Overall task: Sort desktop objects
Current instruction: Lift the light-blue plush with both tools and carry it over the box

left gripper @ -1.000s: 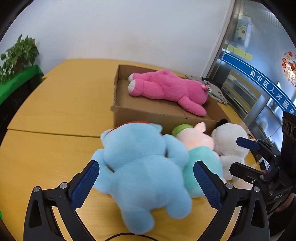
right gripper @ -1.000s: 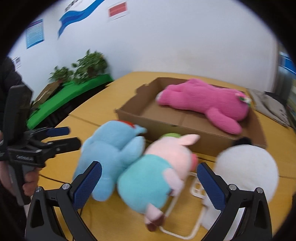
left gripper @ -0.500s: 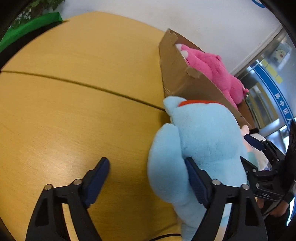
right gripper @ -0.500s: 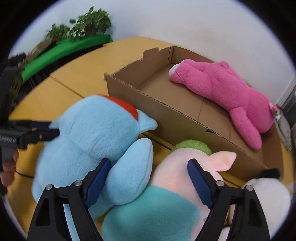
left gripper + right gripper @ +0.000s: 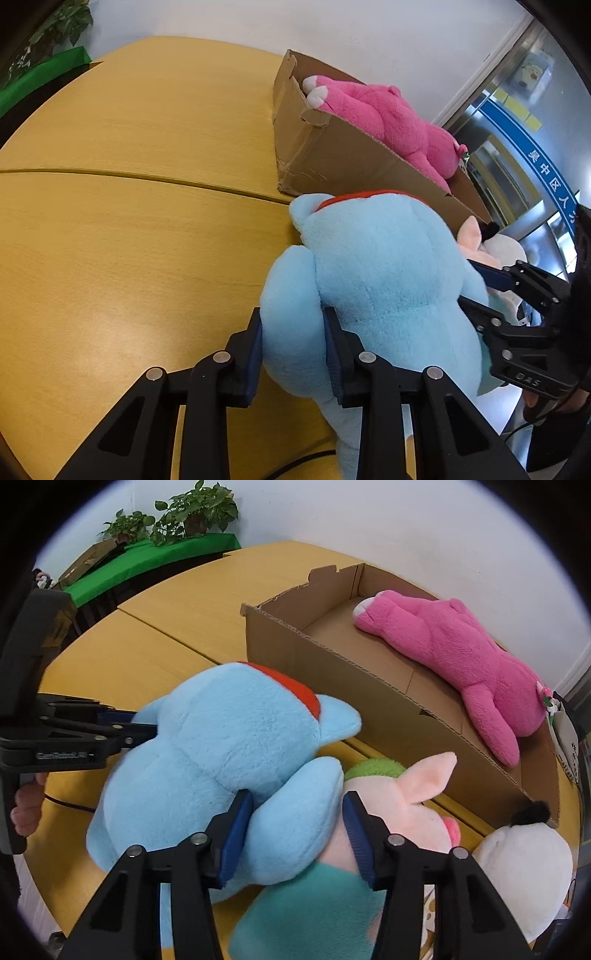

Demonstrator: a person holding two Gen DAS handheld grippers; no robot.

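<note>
A large light-blue plush toy (image 5: 376,280) with a red collar lies on the yellow table against the cardboard box (image 5: 332,155). My left gripper (image 5: 293,343) is closing on one of its limbs, and both pads dent the fur. In the right wrist view the blue plush toy (image 5: 221,746) has another limb between the pads of my right gripper (image 5: 297,830), which is also closing and pressing on it. Each gripper shows in the other's view, the right gripper (image 5: 480,293) on the toy's far side and the left gripper (image 5: 136,725) at its left flank.
A pink plush (image 5: 450,646) lies inside the cardboard box (image 5: 332,672). A pig plush (image 5: 399,797) with a teal body leans on the blue toy, with a white plush (image 5: 524,871) beside it. Potted plants (image 5: 184,517) on a green shelf stand beyond the table's left edge.
Both grippers have come down onto the blue plush and narrowed from wide open to pinching a limb on each side. The toy has not visibly left the table.
</note>
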